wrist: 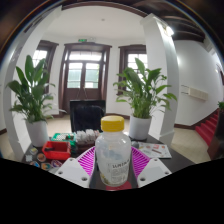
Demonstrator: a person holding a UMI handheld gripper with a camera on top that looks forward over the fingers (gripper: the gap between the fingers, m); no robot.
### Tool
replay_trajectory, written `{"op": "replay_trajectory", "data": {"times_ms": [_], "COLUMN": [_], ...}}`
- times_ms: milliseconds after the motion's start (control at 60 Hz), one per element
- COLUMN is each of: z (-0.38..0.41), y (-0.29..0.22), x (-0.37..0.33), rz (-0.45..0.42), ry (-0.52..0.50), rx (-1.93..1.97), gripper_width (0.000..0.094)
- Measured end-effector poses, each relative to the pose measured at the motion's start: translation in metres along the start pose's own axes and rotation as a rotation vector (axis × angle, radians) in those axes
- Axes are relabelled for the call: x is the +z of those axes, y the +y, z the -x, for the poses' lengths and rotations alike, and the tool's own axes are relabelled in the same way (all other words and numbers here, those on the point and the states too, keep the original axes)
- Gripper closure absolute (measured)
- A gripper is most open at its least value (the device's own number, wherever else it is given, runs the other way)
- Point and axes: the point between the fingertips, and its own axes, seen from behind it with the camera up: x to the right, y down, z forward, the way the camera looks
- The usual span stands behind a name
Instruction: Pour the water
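A clear plastic bottle with a yellow cap and a white label stands upright between my two fingers. The magenta pads press against both of its sides, so my gripper is shut on the bottle. Its base is hidden below the fingers. No cup or other vessel for water shows in the view.
Beyond the bottle lies a table with red and coloured small objects at the left. Two large potted plants stand behind, with a dark chair between them and double doors farther back.
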Motion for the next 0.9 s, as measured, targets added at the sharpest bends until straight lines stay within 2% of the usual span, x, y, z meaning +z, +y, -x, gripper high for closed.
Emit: {"op": "replay_trajectory", "data": {"times_ms": [117, 250, 333, 367, 500, 633, 667, 683, 717, 900], "z": [-0.015, -0.016, -0.01, -0.011, -0.014, -0.013, -0.013, -0.013, -0.013, -0.006], "y": [0.044, 0.072, 0.095, 0.091, 0.094, 0.096, 0.103, 0.107, 0.113, 0.119], "x": [0.017, 0.031, 0.038, 0.038, 0.032, 0.032, 0.034, 0.034, 0.033, -0.007], "rz": [0.049, 0.056, 0.073, 0.029, -0.005, 0.002, 0.037, 0.053, 0.078, 0.094], "ry": [0.025, -0.017, -0.049, -0.05, -0.076, -0.084, -0.084, -0.084, -0.09, -0.134], "rx": [-0.006, -0.001, 0.001, 0.015, 0.067, 0.057, 0.049, 0.041, 0.026, 0.045], "gripper_width": [0.0456, 0.0458, 0.0418, 0.0439, 0.0432, 0.0334, 0.0257, 0.0258, 0.0161, 0.0164]}}
